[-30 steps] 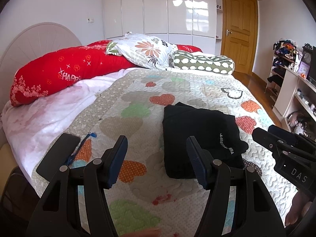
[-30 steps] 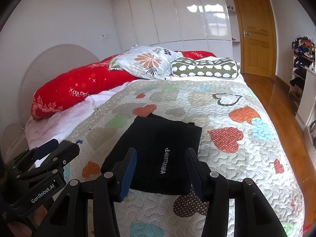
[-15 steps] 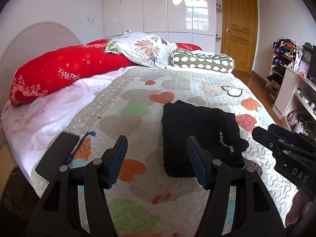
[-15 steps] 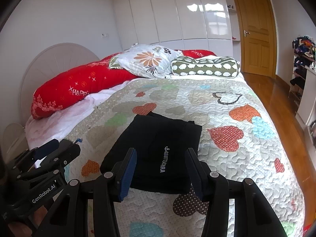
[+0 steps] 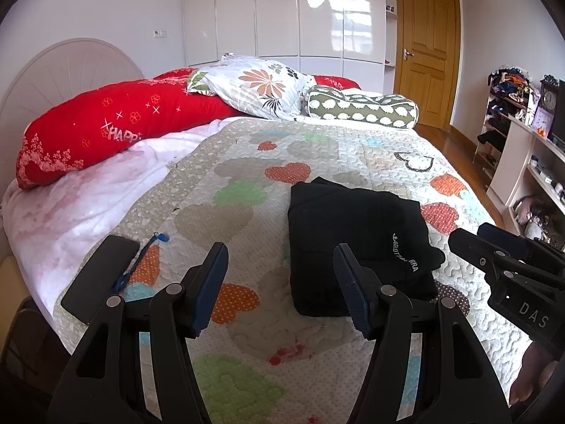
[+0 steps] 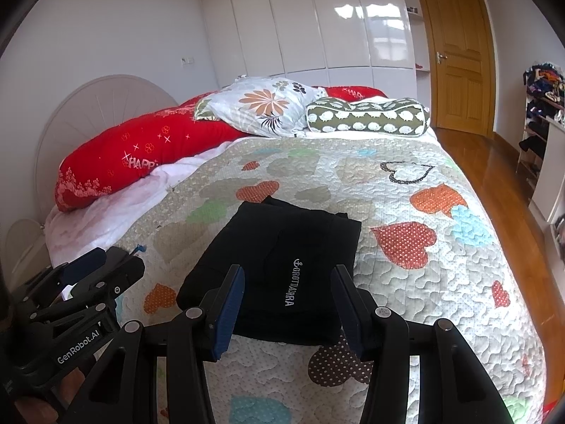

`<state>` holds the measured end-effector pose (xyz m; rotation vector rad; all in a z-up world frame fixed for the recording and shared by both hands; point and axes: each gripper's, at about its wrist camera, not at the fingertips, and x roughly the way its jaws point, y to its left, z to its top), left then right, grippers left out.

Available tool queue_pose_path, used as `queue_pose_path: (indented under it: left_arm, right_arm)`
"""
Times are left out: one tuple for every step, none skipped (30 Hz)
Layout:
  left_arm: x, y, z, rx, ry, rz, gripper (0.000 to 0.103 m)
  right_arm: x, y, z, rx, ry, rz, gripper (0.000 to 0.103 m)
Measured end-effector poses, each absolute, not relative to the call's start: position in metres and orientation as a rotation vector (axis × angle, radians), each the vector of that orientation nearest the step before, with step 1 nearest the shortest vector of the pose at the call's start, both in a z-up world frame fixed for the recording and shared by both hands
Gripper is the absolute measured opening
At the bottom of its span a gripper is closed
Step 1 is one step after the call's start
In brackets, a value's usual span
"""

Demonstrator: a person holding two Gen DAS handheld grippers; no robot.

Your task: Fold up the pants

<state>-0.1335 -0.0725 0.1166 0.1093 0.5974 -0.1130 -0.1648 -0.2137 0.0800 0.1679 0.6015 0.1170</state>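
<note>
The black pants lie folded into a compact rectangle on the heart-patterned quilt, white lettering facing up. My left gripper is open and empty, held above the quilt just left of and nearer than the pants. My right gripper is open and empty, hovering over the near edge of the pants. Each gripper shows at the edge of the other's view: the right, the left.
A black phone and a blue cord lie on the quilt's left edge. A red bolster, a floral pillow and a green pillow sit at the head. Shelves stand at right.
Both grippers have drawn back slightly from the folded pants, which look a little farther away. The pants have not moved.
</note>
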Motion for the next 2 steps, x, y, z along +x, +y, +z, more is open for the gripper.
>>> queue_pose_path:
  left_arm:
    - [-0.1335, -0.0731, 0.1160, 0.108, 0.598, -0.116, 0.062]
    - [-0.1336, -0.0737, 0.1156, 0.108, 0.598, -0.117, 0.062]
  right_arm:
    - [-0.1649, -0.2138, 0.0800, 0.169, 0.601, 0.116, 0.049]
    - [-0.1647, -0.2140, 0.0799, 0.170, 0.602, 0.115, 0.049]
